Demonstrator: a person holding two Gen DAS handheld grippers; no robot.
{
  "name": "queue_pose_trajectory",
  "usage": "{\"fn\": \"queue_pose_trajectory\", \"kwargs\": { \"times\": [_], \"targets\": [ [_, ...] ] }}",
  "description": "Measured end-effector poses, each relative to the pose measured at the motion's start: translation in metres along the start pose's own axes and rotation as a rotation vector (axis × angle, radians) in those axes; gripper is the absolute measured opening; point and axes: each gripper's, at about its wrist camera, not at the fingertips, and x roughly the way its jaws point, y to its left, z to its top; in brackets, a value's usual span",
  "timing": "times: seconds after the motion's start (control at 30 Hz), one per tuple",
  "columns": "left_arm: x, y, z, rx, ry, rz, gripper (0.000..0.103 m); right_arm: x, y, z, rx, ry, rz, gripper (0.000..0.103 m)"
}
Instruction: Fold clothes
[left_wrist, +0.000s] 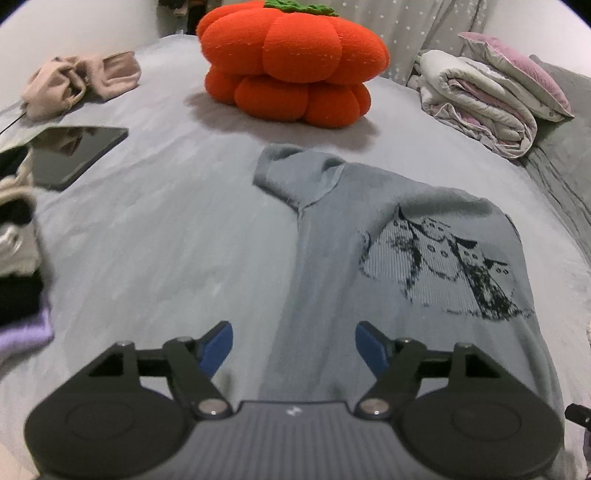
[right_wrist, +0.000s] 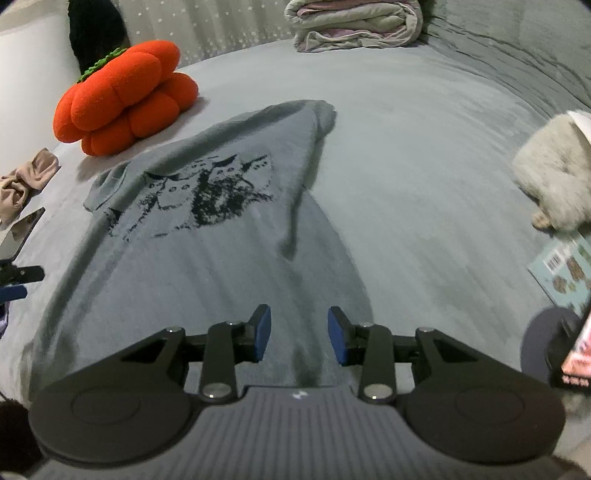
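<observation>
Claws tilted down over grey T-shirt (right_wrist: 207, 236), left claw (left_wrist: 293, 345) wide, right claw (right_wrist: 299, 334) narrower

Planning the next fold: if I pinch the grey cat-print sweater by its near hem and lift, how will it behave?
The grey sweater will likely hang limp: it already lies in soft creases on the bed. Its folded-over sleeve may flop open when lifted. The fuzzy knit should grip the pads rather than slip.
</observation>
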Motion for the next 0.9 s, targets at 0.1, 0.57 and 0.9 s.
{"fn": "queue_pose_trajectory", "kwargs": {
  "times": [0.1, 0.57, 0.9],
  "targets": [
    [0.012, -0.002, 0.013, 0.017, 0.004, 0.009, 0.079, 0.008, 0.009, 0.012, -0.019, 0.0, 0.011, 0.041],
    [0.093, -0.001, 0.075, 0.017, -0.036, 0.092, 0.079, 0.067, 0.047, 0.062, -0.106, 0.022, 0.096, 0.049],
    [0.128, 0.001, 0.099, 0.054, -0.075, 0.169, 0.08, 0.104, 0.052, 0.091, -0.128, 0.045, 0.103, 0.053]
  ]
}}
